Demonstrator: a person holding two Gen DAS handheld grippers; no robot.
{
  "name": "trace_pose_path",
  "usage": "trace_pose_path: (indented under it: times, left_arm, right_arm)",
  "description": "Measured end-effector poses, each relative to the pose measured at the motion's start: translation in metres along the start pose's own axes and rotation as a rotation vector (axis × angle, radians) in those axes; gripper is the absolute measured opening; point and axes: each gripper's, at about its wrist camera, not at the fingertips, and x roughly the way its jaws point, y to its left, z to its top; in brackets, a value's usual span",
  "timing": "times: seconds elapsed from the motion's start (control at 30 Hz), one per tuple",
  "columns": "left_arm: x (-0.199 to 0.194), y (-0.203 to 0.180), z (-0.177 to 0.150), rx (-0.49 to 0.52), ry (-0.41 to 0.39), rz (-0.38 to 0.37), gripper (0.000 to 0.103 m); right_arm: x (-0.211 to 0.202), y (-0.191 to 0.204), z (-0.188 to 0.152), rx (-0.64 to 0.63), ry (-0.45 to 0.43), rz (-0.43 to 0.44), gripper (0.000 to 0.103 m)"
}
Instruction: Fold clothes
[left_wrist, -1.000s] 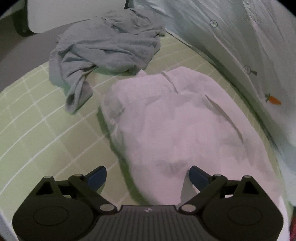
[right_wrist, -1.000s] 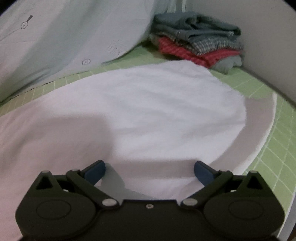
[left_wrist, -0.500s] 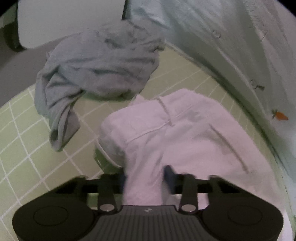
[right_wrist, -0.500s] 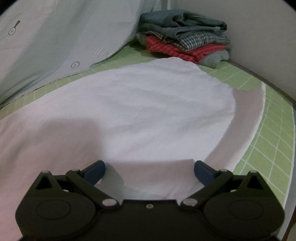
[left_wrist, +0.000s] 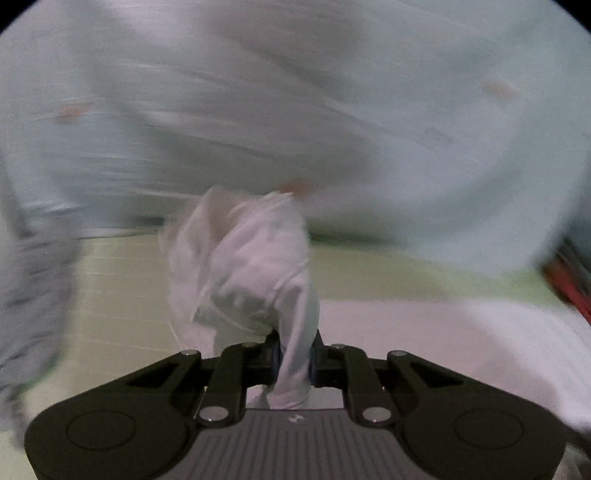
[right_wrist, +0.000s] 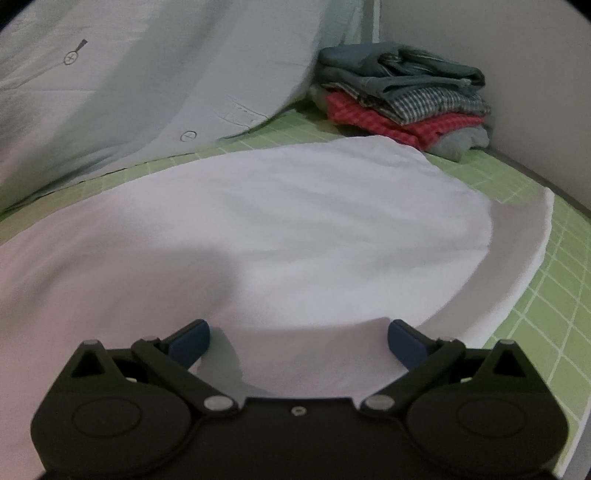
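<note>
Left gripper (left_wrist: 294, 356) clamped tight on a bunched-up end of the white cotton garment (left_wrist: 255, 266), fabric pinched between the blue pads and hoisted off the light green grid-patterned bed sheet (left_wrist: 122, 295). Rest of that white cloth trailing down to the right, lying flat on the sheet. Whole left view badly smeared by motion blur, so not much detail: pale blue printed bedding (left_wrist: 332, 110) filling the background with a few fuzzy orange blobs, something grey (left_wrist: 33, 302) at the left edge, a sliver of red at the far right.

Right gripper (right_wrist: 298, 341) spread wide, gripping nothing, hovering low over the flat part of the same garment (right_wrist: 295, 221), blue fingertips (right_wrist: 190, 341) close above the fabric. Behind it a stack of folded clothes (right_wrist: 402, 103) in the corner by the wall: grey-blue on top, checked, red plaid, grey at the bottom. Little line doodles printed on the bedding (right_wrist: 147, 74), but no readable writing or brand anywhere, just a tiny unreadable mark on the left tool's ribbed grey body.
</note>
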Motion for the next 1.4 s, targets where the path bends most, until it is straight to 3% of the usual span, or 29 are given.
trace_pose_path:
  times: [0.1, 0.17, 0.23, 0.3, 0.33, 0.43, 0.5, 0.6, 0.73, 0.97, 1.03, 1.07, 1.13, 1.23, 1.3, 1.4]
  left_arm:
    - [0.009, -0.044, 0.001, 0.122, 0.064, -0.099, 0.042]
    - [0.014, -0.073, 0.001, 0.203, 0.107, -0.165, 0.043]
    - [0.009, -0.072, -0.002, 0.206, 0.093, -0.146, 0.047]
    - [0.000, -0.064, 0.000, 0.178, 0.052, -0.117, 0.074]
    - [-0.005, -0.055, 0.001, 0.143, 0.032, -0.098, 0.076]
    - [-0.020, -0.026, 0.006, 0.033, -0.025, -0.043, 0.080]
    - [-0.027, -0.008, 0.008, -0.029, -0.053, 0.008, 0.087]
    - [-0.026, 0.011, 0.003, -0.077, -0.033, 0.071, 0.087]
    - [-0.024, 0.032, -0.005, -0.141, 0.006, 0.120, 0.087]
    - [-0.030, 0.039, -0.009, -0.081, -0.010, 0.117, 0.087]
    - [-0.029, 0.042, -0.008, -0.071, -0.003, 0.113, 0.087]
    - [-0.029, 0.044, -0.008, -0.070, 0.002, 0.114, 0.087]
    - [-0.028, 0.045, -0.008, -0.071, 0.009, 0.115, 0.087]
    - [-0.025, 0.044, -0.005, -0.077, 0.017, 0.110, 0.087]
    - [-0.021, 0.040, -0.005, -0.069, 0.027, 0.103, 0.087]
    - [-0.012, 0.031, -0.009, -0.046, 0.067, 0.102, 0.087]
  right_arm:
    - [0.000, -0.002, 0.001, -0.012, 0.003, 0.014, 0.103]
    - [0.001, -0.003, 0.003, -0.021, 0.020, 0.024, 0.103]
    - [0.002, -0.004, 0.009, -0.035, 0.062, 0.040, 0.103]
    - [0.002, -0.005, 0.017, -0.032, 0.114, 0.048, 0.103]
    - [0.002, -0.005, 0.021, -0.028, 0.139, 0.051, 0.103]
    - [-0.011, 0.009, 0.031, -0.019, 0.112, 0.110, 0.103]
    - [-0.022, 0.020, 0.037, -0.013, 0.080, 0.157, 0.103]
    - [-0.029, 0.049, 0.045, 0.017, 0.084, 0.342, 0.103]
    - [-0.021, 0.092, 0.044, 0.069, 0.193, 0.531, 0.103]
    - [-0.007, 0.130, 0.032, 0.060, 0.287, 0.627, 0.103]
    - [-0.004, 0.140, 0.029, 0.057, 0.314, 0.654, 0.092]
    - [-0.002, 0.146, 0.027, 0.055, 0.327, 0.668, 0.066]
    - [0.002, 0.157, 0.024, 0.052, 0.354, 0.695, 0.027]
    - [-0.012, 0.143, 0.035, 0.071, 0.309, 0.745, 0.015]
    - [-0.027, 0.131, 0.045, 0.068, 0.254, 0.768, 0.014]
    - [-0.043, 0.121, 0.051, -0.031, 0.181, 0.702, 0.017]
